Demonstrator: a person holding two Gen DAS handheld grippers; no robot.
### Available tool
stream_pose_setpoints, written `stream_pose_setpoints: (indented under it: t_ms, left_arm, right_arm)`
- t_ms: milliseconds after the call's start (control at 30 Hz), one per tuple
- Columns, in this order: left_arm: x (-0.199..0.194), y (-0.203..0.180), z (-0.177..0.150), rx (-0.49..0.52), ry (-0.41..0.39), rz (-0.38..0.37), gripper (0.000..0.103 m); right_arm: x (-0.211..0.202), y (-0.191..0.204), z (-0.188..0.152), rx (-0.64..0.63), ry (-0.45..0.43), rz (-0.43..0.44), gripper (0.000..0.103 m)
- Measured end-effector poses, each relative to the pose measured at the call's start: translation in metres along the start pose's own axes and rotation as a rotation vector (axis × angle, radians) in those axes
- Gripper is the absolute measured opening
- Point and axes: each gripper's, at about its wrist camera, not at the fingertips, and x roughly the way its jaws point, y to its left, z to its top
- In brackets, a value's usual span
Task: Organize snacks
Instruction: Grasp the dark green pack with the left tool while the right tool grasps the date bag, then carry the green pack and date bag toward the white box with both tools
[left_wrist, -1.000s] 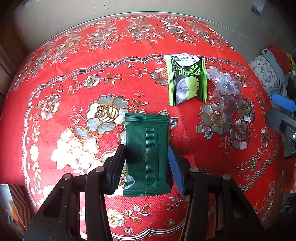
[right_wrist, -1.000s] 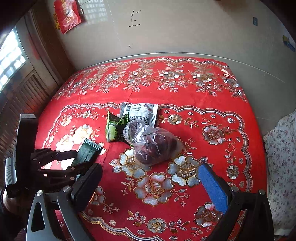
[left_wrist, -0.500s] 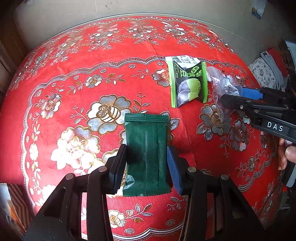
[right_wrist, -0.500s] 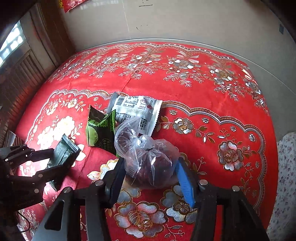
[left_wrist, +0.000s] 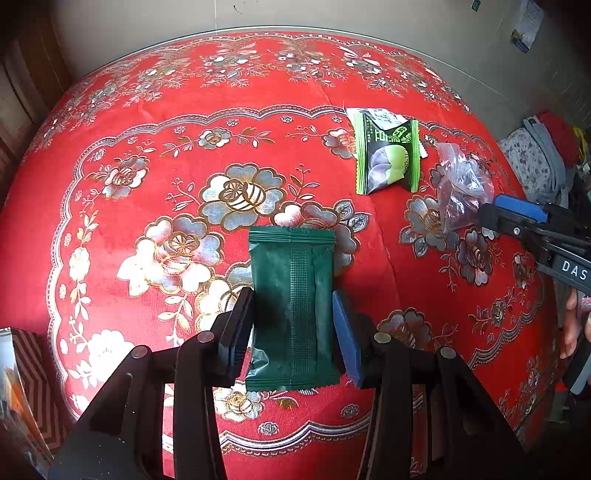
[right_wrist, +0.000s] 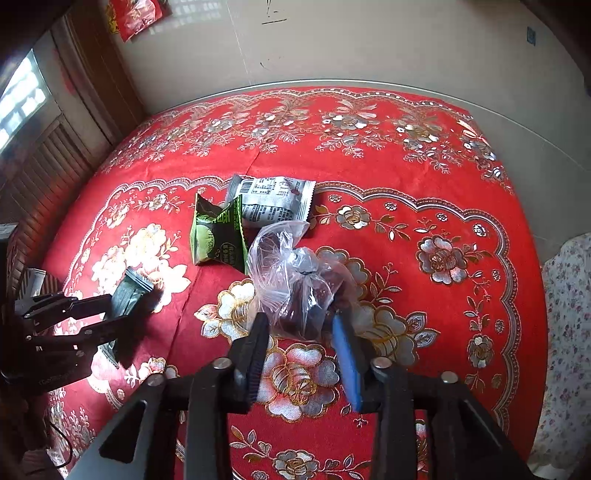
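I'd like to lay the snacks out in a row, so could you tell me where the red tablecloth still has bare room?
Free: the far band of the red floral tablecloth beyond the grey printed packet, and its right side past the clear plastic bag of dark snacks. Crowded: the middle, where that bag, the green-and-black packet and the grey packet overlap; the dark green packet lies near the front-left.

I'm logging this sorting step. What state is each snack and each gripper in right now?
dark green packet: sealed, flat on the cloth, clamped by the left gripper.
clear plastic bag: knotted, crumpled, between the right gripper jaws, which have just been opening.
green-and-black packet: sealed, lying loose.
grey-white packet: lying partly under it.
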Motion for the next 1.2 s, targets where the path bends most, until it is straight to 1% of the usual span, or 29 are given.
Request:
stream_pose_setpoints:
  t_ms: [33, 67, 100, 133, 200, 267, 300, 333, 367, 400, 467, 533, 600, 700, 833, 967, 1067, 1200]
  left_arm:
    - [0.0, 0.001, 0.0, -0.006, 0.0, 0.002, 0.042]
    - [0.0, 0.001, 0.001, -0.008, 0.0, 0.004, 0.042]
    - [-0.001, 0.0, 0.001, -0.009, -0.001, 0.01, 0.042]
    - [-0.001, 0.0, 0.001, -0.008, -0.004, 0.015, 0.042]
    - [-0.001, -0.003, 0.003, -0.003, -0.008, 0.019, 0.042]
    - [0.001, -0.006, 0.004, 0.002, -0.009, 0.029, 0.042]
    - [0.002, -0.007, 0.005, 0.005, -0.007, 0.033, 0.042]
    - [0.004, -0.008, 0.006, 0.004, -0.003, 0.039, 0.042]
    - [0.006, -0.008, 0.007, 0.0, 0.002, 0.049, 0.042]
    - [0.009, -0.008, 0.008, -0.007, 0.013, 0.056, 0.043]
    - [0.01, -0.008, 0.008, -0.014, 0.001, 0.053, 0.044]
    - [0.011, -0.01, 0.008, 0.002, -0.004, 0.061, 0.045]
    - [0.01, -0.01, 0.006, 0.021, -0.013, 0.066, 0.043]
    - [0.007, -0.007, 0.003, 0.023, -0.004, 0.042, 0.042]
    - [-0.001, 0.002, -0.005, 0.001, -0.008, 0.047, 0.042]
    - [-0.017, 0.009, -0.016, -0.014, -0.028, 0.056, 0.042]
    - [-0.029, 0.015, -0.023, -0.039, -0.039, 0.043, 0.042]
    - [-0.047, 0.02, -0.035, -0.041, -0.059, 0.056, 0.042]
  right_arm:
    - [-0.004, 0.0, 0.002, -0.002, -0.032, -0.018, 0.079]
    - [-0.007, 0.001, 0.003, -0.005, -0.057, -0.04, 0.082]
    - [-0.009, 0.001, 0.006, -0.004, -0.071, -0.055, 0.082]
    - [-0.007, -0.001, 0.01, 0.001, -0.076, -0.05, 0.083]
    - [0.006, -0.002, 0.016, 0.008, -0.047, -0.03, 0.091]
    - [0.023, -0.001, 0.018, -0.002, 0.001, -0.037, 0.09]
    - [0.029, -0.001, 0.018, -0.006, 0.012, -0.024, 0.09]
    - [0.032, -0.001, 0.016, -0.002, 0.012, -0.005, 0.088]
    - [0.037, -0.001, 0.014, 0.006, 0.021, 0.006, 0.07]
    - [0.039, -0.003, 0.012, 0.023, 0.027, 0.019, 0.056]
    - [0.036, -0.003, 0.009, 0.023, 0.018, 0.023, 0.053]
    - [0.031, -0.002, 0.004, 0.02, 0.016, 0.042, 0.048]
    - [0.023, -0.003, 0.001, 0.03, 0.009, 0.055, 0.041]
    - [0.014, -0.002, -0.007, 0.04, 0.001, 0.074, 0.04]
    - [0.004, 0.005, -0.018, 0.042, -0.001, 0.092, 0.039]
    - [-0.011, 0.012, -0.029, 0.059, -0.008, 0.124, 0.039]
    - [-0.018, 0.021, -0.036, 0.055, -0.006, 0.139, 0.039]
    - [-0.028, 0.038, -0.044, 0.038, -0.016, 0.159, 0.039]
